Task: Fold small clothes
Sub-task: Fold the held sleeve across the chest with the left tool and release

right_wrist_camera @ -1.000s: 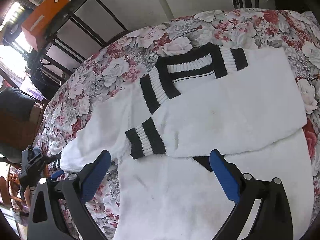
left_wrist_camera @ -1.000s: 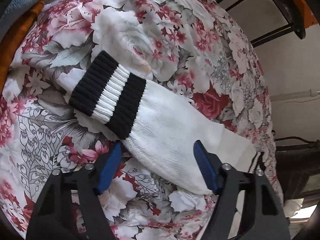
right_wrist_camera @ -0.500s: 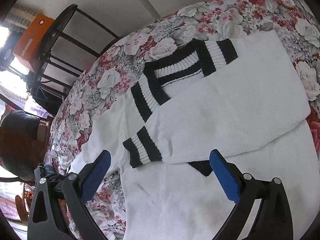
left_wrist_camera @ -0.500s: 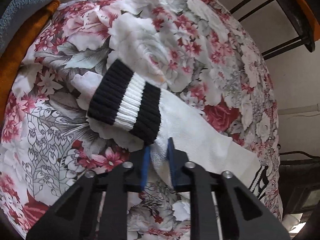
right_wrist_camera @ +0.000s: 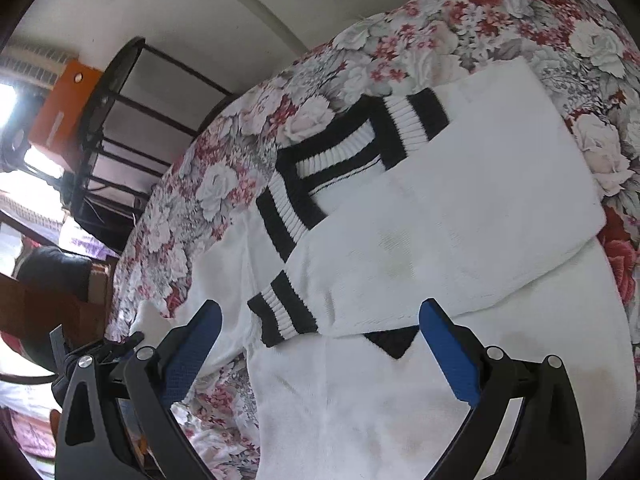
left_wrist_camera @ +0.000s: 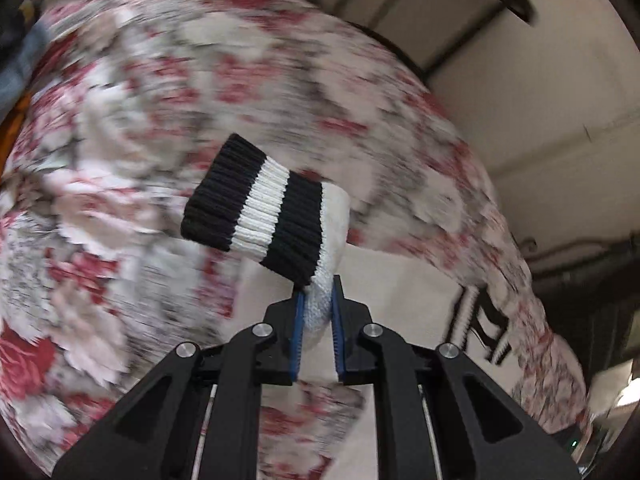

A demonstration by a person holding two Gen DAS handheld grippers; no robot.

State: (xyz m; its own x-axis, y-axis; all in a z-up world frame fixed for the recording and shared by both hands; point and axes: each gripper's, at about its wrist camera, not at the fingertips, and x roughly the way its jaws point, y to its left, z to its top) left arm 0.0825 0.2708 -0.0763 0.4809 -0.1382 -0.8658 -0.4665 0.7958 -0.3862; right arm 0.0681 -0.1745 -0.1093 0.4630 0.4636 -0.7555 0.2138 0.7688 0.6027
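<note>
blue pads of the left gripper (left_wrist_camera: 317,312) pinch the white sleeve (left_wrist_camera: 326,300) just behind its black-and-white cuff (left_wrist_camera: 256,212), raised off the floral cloth (left_wrist_camera: 160,80). the right gripper (right_wrist_camera: 320,344) hangs spread open above the white sweater (right_wrist_camera: 440,240), holding nothing. no containers show.

Floral bedspread (right_wrist_camera: 400,44) w/ white sweater (right_wrist_camera: 460,220) lying flat on it, blk/white cuffs.

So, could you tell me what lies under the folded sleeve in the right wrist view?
The folded sleeve lies on the sweater's white body; a black neckline tip peeks out, the rest is covered.
</note>
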